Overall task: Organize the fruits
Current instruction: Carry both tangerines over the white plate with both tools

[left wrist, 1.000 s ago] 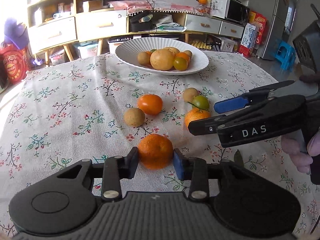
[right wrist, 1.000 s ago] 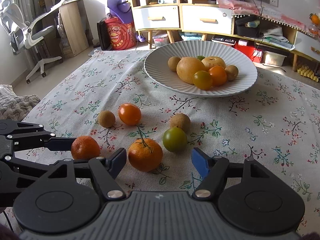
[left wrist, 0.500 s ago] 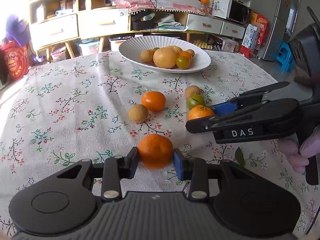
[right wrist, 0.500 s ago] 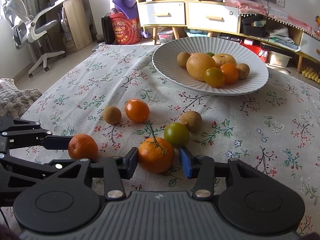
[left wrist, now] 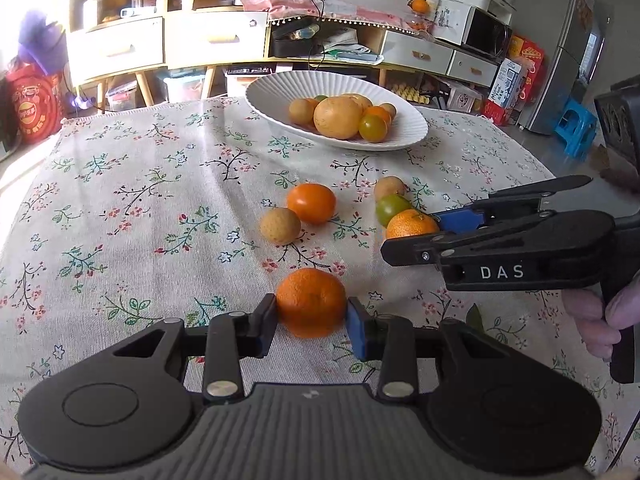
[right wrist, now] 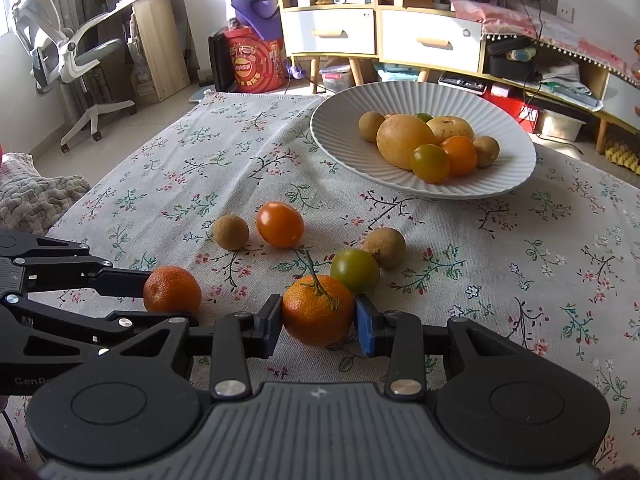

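Left gripper (left wrist: 311, 326) closed on a plain mandarin (left wrist: 311, 302), both pads pressed to its sides, fruit low over the floral cloth (left wrist: 140, 184) on the counter. Same mandarin (right wrist: 172, 289) seen from the right wrist, pinched between two dark fingers at the left edge.

Loose on the cloth, left to right: a small tan fruit (right wrist: 231, 232), an orange tomato (right wrist: 279, 224) just beside it, a green tomato (right wrist: 355, 271), another tan fruit (right wrist: 384, 247) touching it.

Right gripper (right wrist: 319, 326) closed to the width of a stemmed mandarin (right wrist: 318, 309), pads against both its sides, green tomato just behind. From the left wrist, same gripper (left wrist: 416, 236) side-on with that mandarin (left wrist: 410, 224) between its tips.

Farther back, a white ribbed bowl (right wrist: 472, 108) holding a large yellow fruit (right wrist: 404, 141), a second yellow one, two tan fruits, an orange tomato, a yellow-green tomato (right wrist: 430, 163) and a bit of green behind.
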Demonstrator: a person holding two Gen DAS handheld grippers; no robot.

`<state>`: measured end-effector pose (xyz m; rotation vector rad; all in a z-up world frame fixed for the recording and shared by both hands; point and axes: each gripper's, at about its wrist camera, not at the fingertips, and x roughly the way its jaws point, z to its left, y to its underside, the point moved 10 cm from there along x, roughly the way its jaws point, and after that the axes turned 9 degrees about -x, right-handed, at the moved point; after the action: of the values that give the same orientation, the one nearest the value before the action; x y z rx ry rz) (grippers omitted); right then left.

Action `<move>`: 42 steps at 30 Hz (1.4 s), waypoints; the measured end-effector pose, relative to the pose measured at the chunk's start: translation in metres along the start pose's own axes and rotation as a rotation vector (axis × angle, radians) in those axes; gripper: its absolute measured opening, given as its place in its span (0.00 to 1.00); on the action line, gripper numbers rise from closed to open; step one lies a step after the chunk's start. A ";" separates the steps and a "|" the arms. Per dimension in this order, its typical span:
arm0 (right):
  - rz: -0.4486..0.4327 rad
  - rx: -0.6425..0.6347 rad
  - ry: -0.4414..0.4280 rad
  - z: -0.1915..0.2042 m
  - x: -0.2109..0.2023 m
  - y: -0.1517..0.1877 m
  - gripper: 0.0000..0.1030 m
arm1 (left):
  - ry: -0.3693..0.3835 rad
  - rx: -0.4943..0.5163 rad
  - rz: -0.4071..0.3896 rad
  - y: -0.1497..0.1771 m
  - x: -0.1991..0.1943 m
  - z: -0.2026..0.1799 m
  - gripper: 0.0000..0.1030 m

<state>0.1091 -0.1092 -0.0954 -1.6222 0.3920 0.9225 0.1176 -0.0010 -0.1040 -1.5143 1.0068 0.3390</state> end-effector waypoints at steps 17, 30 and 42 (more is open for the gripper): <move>-0.034 0.031 0.008 -0.007 -0.022 -0.018 0.34 | 0.020 -0.043 -0.031 -0.019 -0.006 -0.010 0.33; -0.090 0.091 0.036 -0.038 -0.029 -0.038 0.34 | 0.013 -0.021 -0.092 -0.062 -0.004 -0.030 0.33; -0.125 0.144 0.061 -0.087 -0.018 -0.058 0.34 | -0.004 -0.037 -0.115 -0.109 0.037 -0.039 0.33</move>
<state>0.1680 -0.1794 -0.0415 -1.5279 0.3863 0.7357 0.2071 -0.0623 -0.0491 -1.5973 0.9110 0.2806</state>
